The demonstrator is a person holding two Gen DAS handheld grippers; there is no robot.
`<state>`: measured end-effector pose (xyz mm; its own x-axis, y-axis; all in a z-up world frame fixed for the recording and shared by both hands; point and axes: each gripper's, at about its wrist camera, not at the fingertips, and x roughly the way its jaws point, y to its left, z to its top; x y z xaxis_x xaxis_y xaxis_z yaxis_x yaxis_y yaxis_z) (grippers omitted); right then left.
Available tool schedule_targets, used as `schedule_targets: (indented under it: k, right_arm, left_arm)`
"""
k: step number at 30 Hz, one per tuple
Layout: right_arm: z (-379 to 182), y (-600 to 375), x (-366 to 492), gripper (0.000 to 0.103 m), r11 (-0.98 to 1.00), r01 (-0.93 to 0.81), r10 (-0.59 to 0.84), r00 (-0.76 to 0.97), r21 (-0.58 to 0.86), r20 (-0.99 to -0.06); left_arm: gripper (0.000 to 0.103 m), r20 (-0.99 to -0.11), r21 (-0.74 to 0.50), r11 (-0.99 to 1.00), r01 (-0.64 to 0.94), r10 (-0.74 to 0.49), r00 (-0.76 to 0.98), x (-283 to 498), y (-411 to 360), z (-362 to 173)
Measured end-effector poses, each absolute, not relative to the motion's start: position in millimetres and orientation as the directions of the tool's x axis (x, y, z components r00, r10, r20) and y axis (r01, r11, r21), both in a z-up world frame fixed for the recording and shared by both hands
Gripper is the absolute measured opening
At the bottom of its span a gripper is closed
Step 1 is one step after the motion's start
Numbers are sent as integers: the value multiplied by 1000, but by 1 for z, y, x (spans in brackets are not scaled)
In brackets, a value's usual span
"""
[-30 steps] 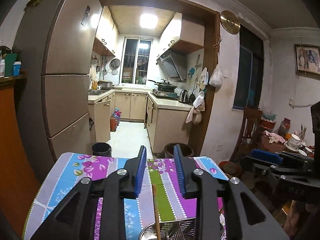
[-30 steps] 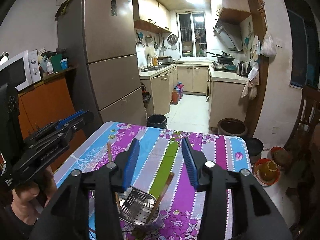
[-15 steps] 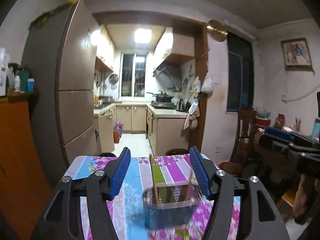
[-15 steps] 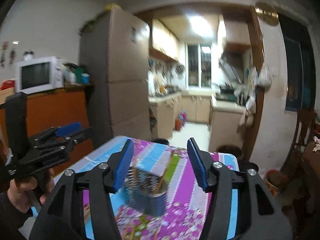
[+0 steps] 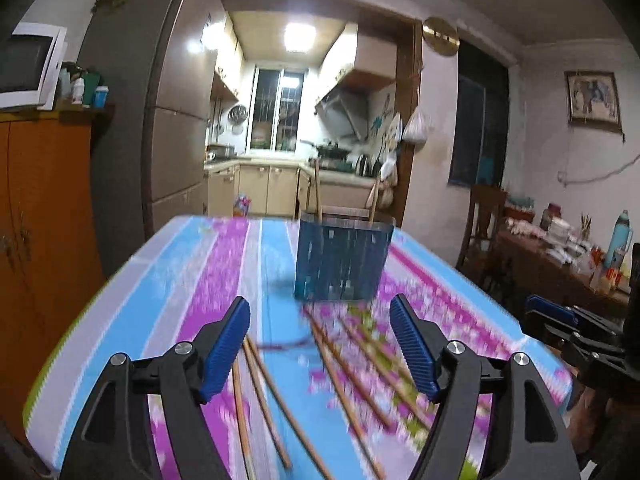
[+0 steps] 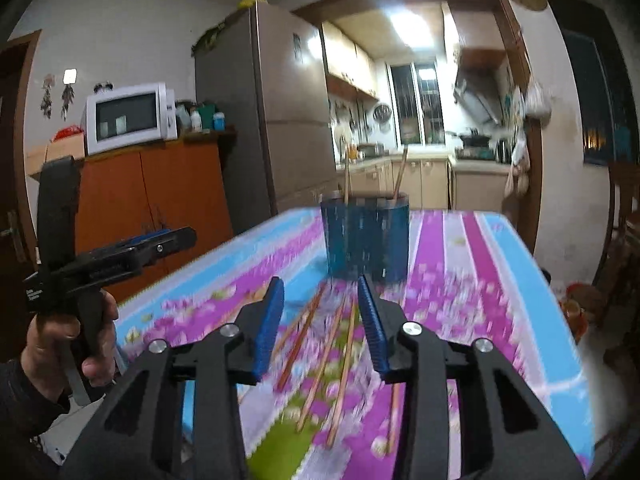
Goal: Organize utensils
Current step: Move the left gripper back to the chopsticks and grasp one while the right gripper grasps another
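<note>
A perforated metal utensil holder [image 5: 342, 258] stands upright on the striped floral tablecloth [image 5: 192, 280], with two wooden chopsticks [image 5: 317, 188] sticking up out of it. Several loose chopsticks [image 5: 344, 372] lie on the cloth in front of it. My left gripper [image 5: 320, 346] is open and empty, low over the loose chopsticks. My right gripper [image 6: 322, 320] is open and empty, above the chopsticks [image 6: 320, 356] before the holder [image 6: 366, 236]. Each gripper shows at the edge of the other's view. Both views are motion-blurred.
An orange cabinet [image 6: 148, 200] with a microwave [image 6: 130, 118] stands left of the table, then a tall fridge [image 6: 276, 120]. A wooden chair [image 5: 484, 216] and a cluttered side table [image 5: 560, 244] stand on the right. The kitchen lies behind.
Both grippers have pulled back and dropped low toward the near end of the table. The holder now stands farther away and the loose chopsticks have come into view. The left jaws have opened wider.
</note>
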<state>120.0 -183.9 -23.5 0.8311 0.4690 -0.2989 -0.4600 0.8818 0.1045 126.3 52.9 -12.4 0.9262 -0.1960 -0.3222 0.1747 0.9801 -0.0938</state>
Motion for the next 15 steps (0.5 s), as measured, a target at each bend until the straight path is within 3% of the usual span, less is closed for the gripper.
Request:
schedule_targets:
  k: [7,15]
  right_arm:
    - [-64,-165,100,34,893,-439,446,828,100,-339]
    - [-118,-151,103,20,893,-436,437,775,114,-456]
  left_arm:
    - [73,-356,-78,980,185,-201,913,107,40,-55]
    - [72,-396,-66,974,215,-223,890,89,21,-97]
